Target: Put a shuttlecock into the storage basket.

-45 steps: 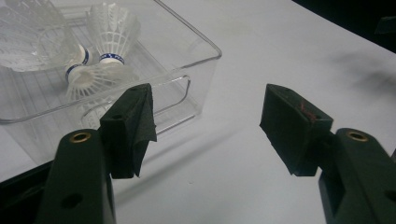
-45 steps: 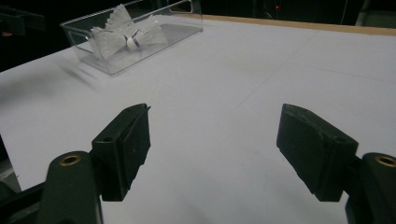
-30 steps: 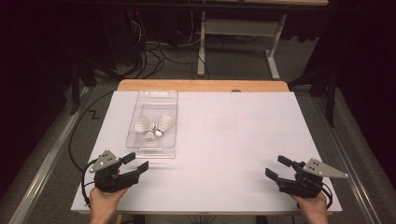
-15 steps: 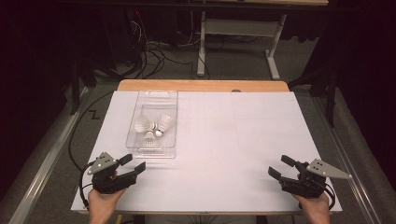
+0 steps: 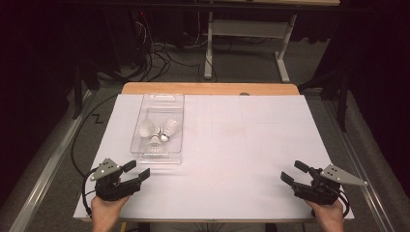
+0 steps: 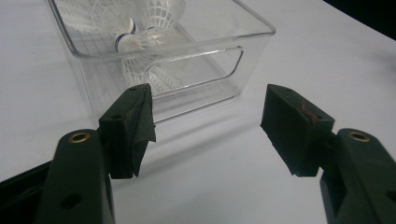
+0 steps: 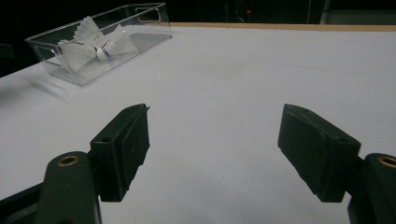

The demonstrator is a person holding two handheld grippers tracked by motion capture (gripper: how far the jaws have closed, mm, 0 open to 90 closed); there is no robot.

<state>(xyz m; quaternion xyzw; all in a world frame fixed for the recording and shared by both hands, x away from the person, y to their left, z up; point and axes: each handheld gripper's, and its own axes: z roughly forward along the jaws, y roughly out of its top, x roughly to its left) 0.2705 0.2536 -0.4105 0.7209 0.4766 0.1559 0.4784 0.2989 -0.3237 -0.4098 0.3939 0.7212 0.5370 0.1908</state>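
Up close, the left tool [image 6: 205, 126] gapes empty before the clear bin [image 6: 187, 56] of shuttlecocks [image 6: 140, 37], while the high view adds the right tool [image 5: 296, 174], equally open, far across the bench [image 5: 232, 145].

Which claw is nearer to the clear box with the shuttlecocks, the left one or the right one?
Left. The left claw sits just below the box's near end, open and apart from it. The right claw is far across the table at the opposite near corner, also open.
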